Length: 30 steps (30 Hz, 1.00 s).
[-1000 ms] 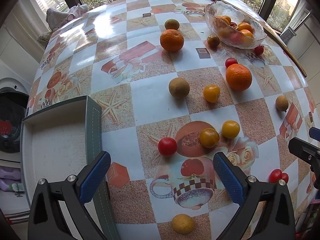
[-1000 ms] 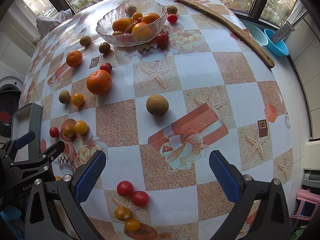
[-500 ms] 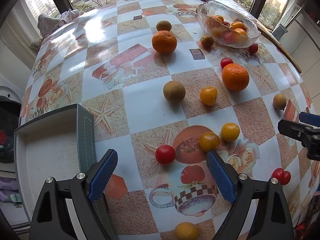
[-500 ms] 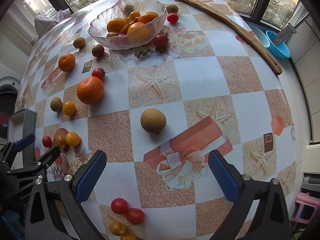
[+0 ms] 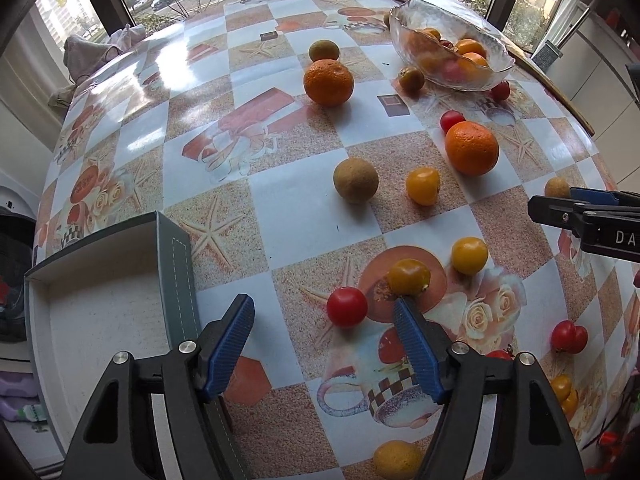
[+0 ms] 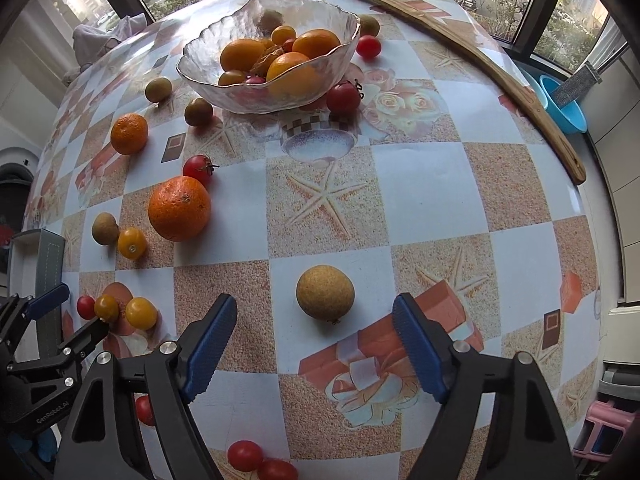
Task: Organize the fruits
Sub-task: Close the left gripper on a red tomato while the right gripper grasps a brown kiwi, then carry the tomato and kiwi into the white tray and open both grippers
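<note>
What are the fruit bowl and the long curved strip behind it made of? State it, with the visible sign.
Fruit bowl: apparently clear glass, glossy and rippled; the fruit shows through its wall. Long curved strip: looks like wood, brown with a matte, grain-like surface, though a wood-look finish cannot be excluded.

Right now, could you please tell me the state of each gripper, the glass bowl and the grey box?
Left gripper: open, red cherry tomato between fingers, untouched.
Right gripper: open, round tan fruit just ahead.
Clear glass bowl: upright, holding fruit.
Grey box: open.
</note>
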{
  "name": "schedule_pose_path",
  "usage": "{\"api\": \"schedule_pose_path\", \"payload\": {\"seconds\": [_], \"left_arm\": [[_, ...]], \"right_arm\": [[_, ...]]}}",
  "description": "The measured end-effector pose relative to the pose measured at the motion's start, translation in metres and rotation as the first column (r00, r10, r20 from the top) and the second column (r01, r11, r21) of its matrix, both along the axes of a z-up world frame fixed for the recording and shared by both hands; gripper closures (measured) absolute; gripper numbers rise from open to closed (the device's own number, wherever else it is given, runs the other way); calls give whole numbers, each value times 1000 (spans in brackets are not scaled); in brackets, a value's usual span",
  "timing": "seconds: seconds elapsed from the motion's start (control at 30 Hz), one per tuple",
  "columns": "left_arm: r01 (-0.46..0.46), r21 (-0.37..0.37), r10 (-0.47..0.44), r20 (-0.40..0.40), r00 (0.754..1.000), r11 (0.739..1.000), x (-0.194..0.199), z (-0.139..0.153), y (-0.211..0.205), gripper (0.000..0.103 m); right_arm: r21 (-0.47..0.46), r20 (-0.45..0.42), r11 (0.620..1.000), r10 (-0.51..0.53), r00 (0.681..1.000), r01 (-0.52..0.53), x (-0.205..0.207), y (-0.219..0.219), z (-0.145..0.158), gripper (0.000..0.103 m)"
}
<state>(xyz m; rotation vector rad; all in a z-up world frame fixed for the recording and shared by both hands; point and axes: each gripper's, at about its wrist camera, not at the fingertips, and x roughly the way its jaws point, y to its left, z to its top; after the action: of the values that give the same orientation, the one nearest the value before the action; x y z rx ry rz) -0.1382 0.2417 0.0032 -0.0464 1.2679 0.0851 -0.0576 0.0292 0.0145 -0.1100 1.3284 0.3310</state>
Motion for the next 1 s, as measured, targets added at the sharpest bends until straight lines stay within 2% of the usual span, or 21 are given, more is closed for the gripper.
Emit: {"api": "schedule_pose_path", "payload": {"seconds": [0.03, 0.07, 0.13, 0.2, 0.23, 0.27, 0.3, 0.5, 0.7, 1.0], "left_arm": [[3, 0, -3, -6, 1000, 1000, 0, -1, -3, 29], [9, -15, -9, -11, 1000, 1000, -1, -3, -4, 37], [21, -22, -21, 3, 1000, 1000, -3, -2, -8, 46], [36, -38, -36, 11, 999, 999, -3, -1, -8, 56], [40, -44, -40, 14, 999, 998, -2, -1, -7, 58], [45, -60, -44, 20, 999, 997, -4, 0, -6, 67], [51, -82, -49, 26, 998, 995, -4, 1, -5, 85], [36, -140, -30, 47, 998, 989, -12, 8, -4, 84], [25, -148, -15, 71, 997, 989, -22, 25, -12, 84], [-36, -157, 54, 108, 993, 987, -37, 51, 9, 84]], "right_arm": [[-5, 5, 1000, 4, 1000, -4, 1, 2, 0, 24], [-12, 10, 1000, 8, 1000, -8, 2, 4, 0, 28], [-28, 25, 999, 20, 999, -19, 3, 9, 1, 43], [-47, 43, 998, 32, 999, -30, 3, 12, 3, 74], [-40, 42, 999, 31, 999, -29, 3, 12, 3, 74], [-22, 34, 1000, 23, 999, -22, 5, 11, 4, 73], [-7, 25, 1000, 13, 1000, -12, 6, 9, 4, 73], [41, 14, 999, -1, 1000, 1, -6, -3, 9, 73], [78, -2, 997, -2, 1000, 2, -20, -7, 14, 73], [122, -1, 991, 46, 999, -46, -35, 8, 37, 73]]}}
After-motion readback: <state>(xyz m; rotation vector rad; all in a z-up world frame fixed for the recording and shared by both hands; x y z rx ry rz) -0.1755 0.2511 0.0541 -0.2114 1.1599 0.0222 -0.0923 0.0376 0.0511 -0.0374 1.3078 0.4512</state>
